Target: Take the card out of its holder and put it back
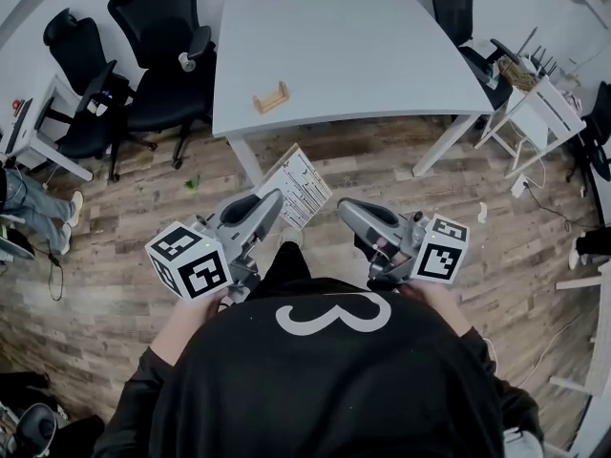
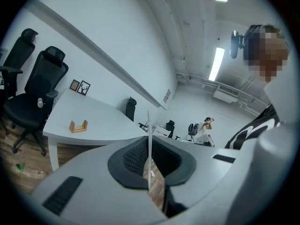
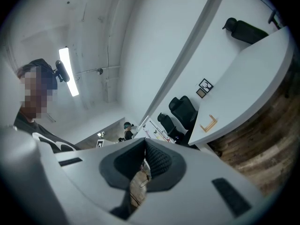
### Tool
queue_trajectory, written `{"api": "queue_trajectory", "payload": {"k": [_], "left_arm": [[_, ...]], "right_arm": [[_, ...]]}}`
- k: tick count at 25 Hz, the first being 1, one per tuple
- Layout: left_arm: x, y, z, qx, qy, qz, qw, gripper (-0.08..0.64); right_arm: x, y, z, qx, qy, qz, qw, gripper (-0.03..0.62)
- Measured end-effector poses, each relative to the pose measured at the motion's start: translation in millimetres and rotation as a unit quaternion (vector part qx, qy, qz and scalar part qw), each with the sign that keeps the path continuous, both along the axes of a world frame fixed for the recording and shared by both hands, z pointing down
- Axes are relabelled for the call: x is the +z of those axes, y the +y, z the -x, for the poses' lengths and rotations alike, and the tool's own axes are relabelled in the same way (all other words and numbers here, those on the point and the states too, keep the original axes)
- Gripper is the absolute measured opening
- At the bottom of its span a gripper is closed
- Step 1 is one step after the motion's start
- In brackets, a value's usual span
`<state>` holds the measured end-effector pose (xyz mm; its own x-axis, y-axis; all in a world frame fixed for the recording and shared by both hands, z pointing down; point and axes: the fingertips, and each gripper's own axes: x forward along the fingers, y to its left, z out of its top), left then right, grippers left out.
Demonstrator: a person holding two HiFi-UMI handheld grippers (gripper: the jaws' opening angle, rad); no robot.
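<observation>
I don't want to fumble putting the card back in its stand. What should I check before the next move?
1. Grip on the card: ok. The left gripper is shut on the card.
2. Slot free: ok. The wooden holder holds nothing.
3. Holder standing right: ok. It sits slot up on the table, near the front edge.
4. Holder within reach: not ok. Both grippers are over the floor, well short of the table, so step closer first.
5. Right gripper free to help: ok. Its jaws are together with nothing between them.
6. Card lined up with the slot: cannot tell.
</observation>
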<state>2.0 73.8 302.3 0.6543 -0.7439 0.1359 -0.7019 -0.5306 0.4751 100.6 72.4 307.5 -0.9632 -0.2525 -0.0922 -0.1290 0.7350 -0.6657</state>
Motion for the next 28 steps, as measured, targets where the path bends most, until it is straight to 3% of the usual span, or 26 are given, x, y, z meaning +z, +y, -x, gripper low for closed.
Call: {"api": "queue_trajectory", "payload": {"k": [5, 9, 13, 28], "left_arm": [[11.0, -3.7, -2.8, 0.005, -0.006, -0.007, 0.9999, 0.025], [19.8, -12.7, -0.4, 0.012, -0.035, -0.01, 0.9993, 0.025], [22.0, -45.3, 19.9, 0.014, -0.059, -0.01, 0.9981, 0.025], [29.2, -158.1, 83.3, 0.035, -0.078, -0.012, 0.9963, 0.025]], "right_arm": [[12.4, -2.7, -2.3, 0.003, 0.001, 0.0, 1.0, 0.011], [17.9, -13.7, 4.2, 0.005, -0.004, 0.001, 1.0, 0.011], [21.8, -42.7, 22.6, 0.007, -0.002, 0.015, 1.0, 0.011], [31.9, -144.5, 83.1, 0.032, 0.022, 0.042, 0.998, 0.011]]}}
